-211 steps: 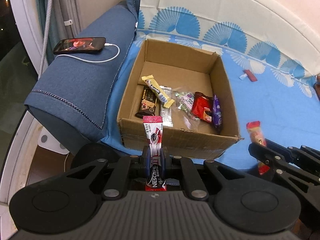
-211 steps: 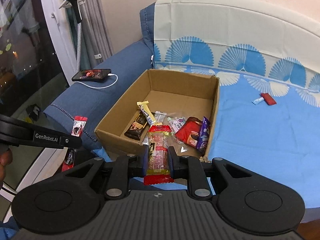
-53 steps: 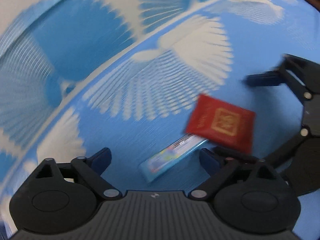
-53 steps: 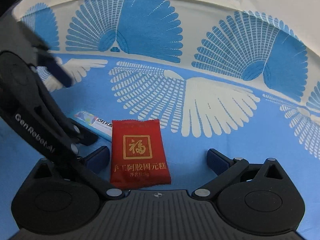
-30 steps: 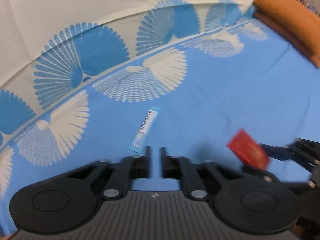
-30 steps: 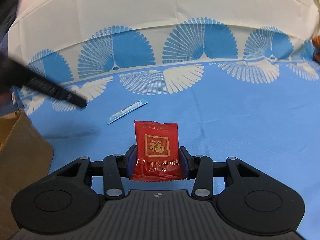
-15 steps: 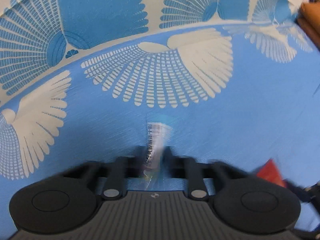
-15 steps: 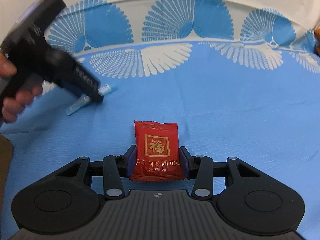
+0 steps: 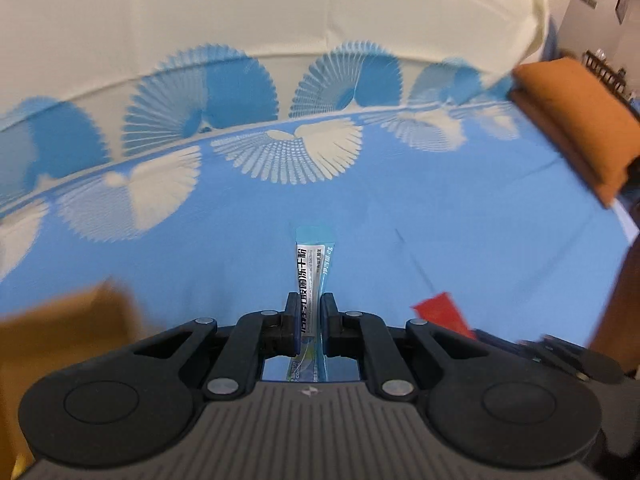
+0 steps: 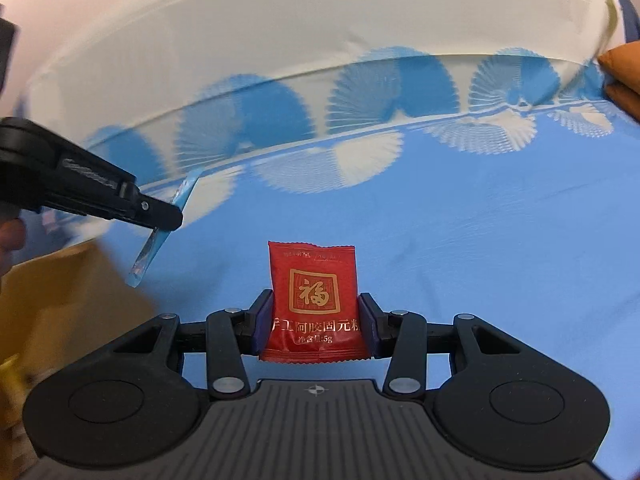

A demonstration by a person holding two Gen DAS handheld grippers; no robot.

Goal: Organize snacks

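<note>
Blue stick point(image 9: 311, 276) pinched thin in your left claw point(image 9: 310, 322) and red packet point(image 10: 314, 300) clamped in the right point(image 10: 316, 326) could slip if you swing fast toward the box point(image 10: 60, 292).

The left claw point(image 9: 311, 317) pinches a slim blue sachet point(image 9: 314, 264) above the blue patterned sheet point(image 9: 460, 240).

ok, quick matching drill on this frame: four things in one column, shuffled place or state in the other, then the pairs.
Things:
1. blue stick sachet
2. red packet
3. orange cushion
4. cardboard box

Place or state:
A. blurred, at the lower left of both views
B. pinched in the left gripper
C. on the bed's far right edge
D. clamped in the right gripper

Pairs: 1-B, 2-D, 3-C, 4-A
</note>
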